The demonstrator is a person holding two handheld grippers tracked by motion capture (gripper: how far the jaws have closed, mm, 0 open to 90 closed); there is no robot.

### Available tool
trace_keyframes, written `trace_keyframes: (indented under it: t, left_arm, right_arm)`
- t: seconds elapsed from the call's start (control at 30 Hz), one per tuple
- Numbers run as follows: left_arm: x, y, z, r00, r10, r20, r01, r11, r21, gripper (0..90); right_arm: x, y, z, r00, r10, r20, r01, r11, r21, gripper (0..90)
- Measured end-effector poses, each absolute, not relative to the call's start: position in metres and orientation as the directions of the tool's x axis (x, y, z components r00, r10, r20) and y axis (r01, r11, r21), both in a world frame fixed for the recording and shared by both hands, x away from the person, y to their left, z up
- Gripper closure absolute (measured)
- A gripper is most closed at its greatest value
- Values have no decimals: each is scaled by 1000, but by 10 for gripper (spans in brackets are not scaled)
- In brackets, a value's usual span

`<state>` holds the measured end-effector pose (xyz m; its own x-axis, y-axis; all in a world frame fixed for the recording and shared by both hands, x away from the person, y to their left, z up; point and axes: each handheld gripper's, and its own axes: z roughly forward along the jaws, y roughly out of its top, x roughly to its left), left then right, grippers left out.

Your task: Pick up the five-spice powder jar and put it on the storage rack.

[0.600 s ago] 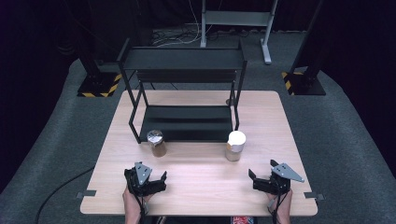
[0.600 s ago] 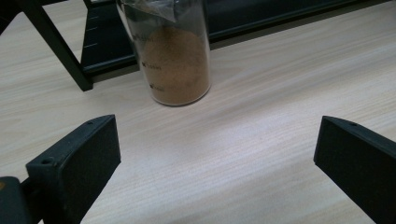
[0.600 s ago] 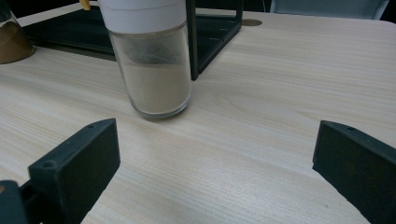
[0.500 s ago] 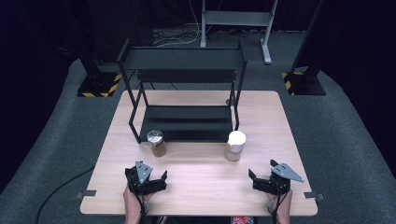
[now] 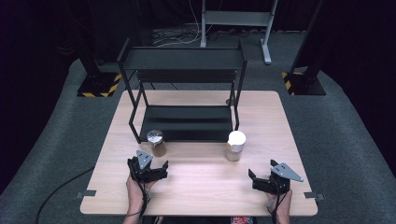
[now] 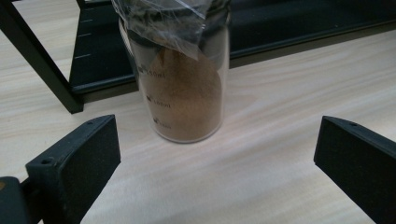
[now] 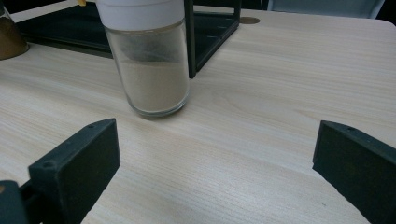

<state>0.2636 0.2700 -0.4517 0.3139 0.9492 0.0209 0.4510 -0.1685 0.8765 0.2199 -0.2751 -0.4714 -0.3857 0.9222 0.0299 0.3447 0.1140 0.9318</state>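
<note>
A glass jar of brown powder [image 5: 156, 143] [image 6: 183, 88], its mouth covered with clear plastic film, stands on the wooden table [image 5: 201, 186] in front of the black shelf rack [image 5: 186, 88]. A second glass jar with a white lid [image 5: 235, 145] [image 7: 148, 60] holds pale powder and stands by the rack's right front leg. My left gripper [image 5: 158, 169] [image 6: 217, 163] rests near the table's front, open and empty, facing the brown jar a short way off. At the front right, my right gripper [image 5: 254, 178] [image 7: 217, 163] is also open and empty, with the white-lidded jar ahead to its left.
The two-tier black rack takes up the back half of the table, its lower shelf [image 5: 187, 122] bare. A small round mark [image 7: 249, 20] is on the tabletop behind the rack's right leg. Dark floor, stands and cables surround the table.
</note>
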Motion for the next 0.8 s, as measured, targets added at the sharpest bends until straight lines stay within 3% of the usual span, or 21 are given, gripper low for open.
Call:
trace_keyframes:
  t: [0.8]
  left_arm:
    - [313,268,-453,317,948,-2,462,-153,874,0]
  right_arm:
    - [221,-273,-470,-382,924,23,354,123,927,0]
